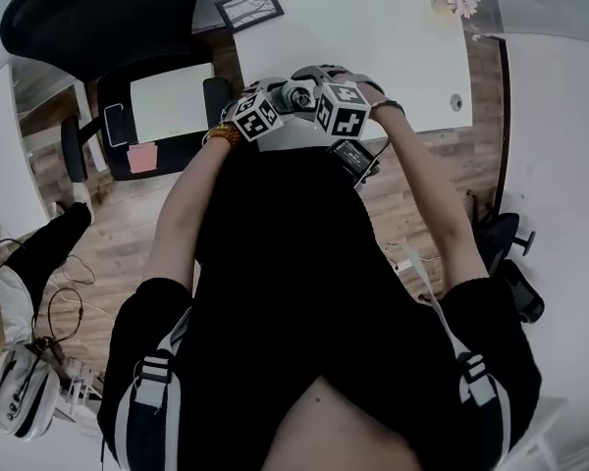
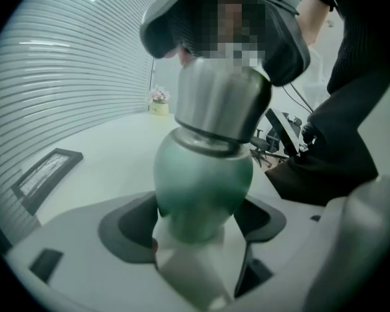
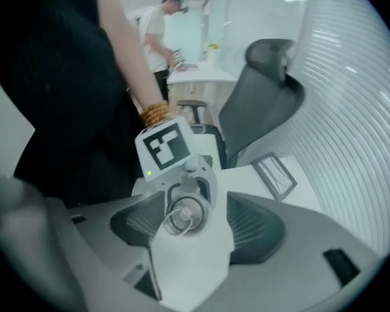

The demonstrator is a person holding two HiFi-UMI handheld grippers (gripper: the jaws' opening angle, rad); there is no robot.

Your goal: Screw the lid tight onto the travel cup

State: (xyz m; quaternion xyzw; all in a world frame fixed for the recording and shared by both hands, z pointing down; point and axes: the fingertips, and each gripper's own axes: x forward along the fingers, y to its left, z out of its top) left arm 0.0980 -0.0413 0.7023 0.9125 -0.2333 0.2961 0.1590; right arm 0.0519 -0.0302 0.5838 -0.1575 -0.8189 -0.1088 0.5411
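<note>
Travel cup point(image 2: 205, 187) capped by steel lid point(image 2: 221, 103), contents hidden; held above near table point(image 1: 393, 37) edge. Left hand-held gripper point(image 2: 198, 225) clenched on cup's green body. Right hand-held gripper point(image 3: 195, 221) released, jaws spread around lid. Long axis horizontal, lid end pointing right.

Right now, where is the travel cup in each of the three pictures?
Head view: cup top centre, mostly hidden between two marker cubes.
Left gripper view: cup centre, green body below, silver lid above.
Right gripper view: cup just below centre, seen end-on, lid toward the camera.
Shared landmark: the picture frame on the white table, in all three.
</note>
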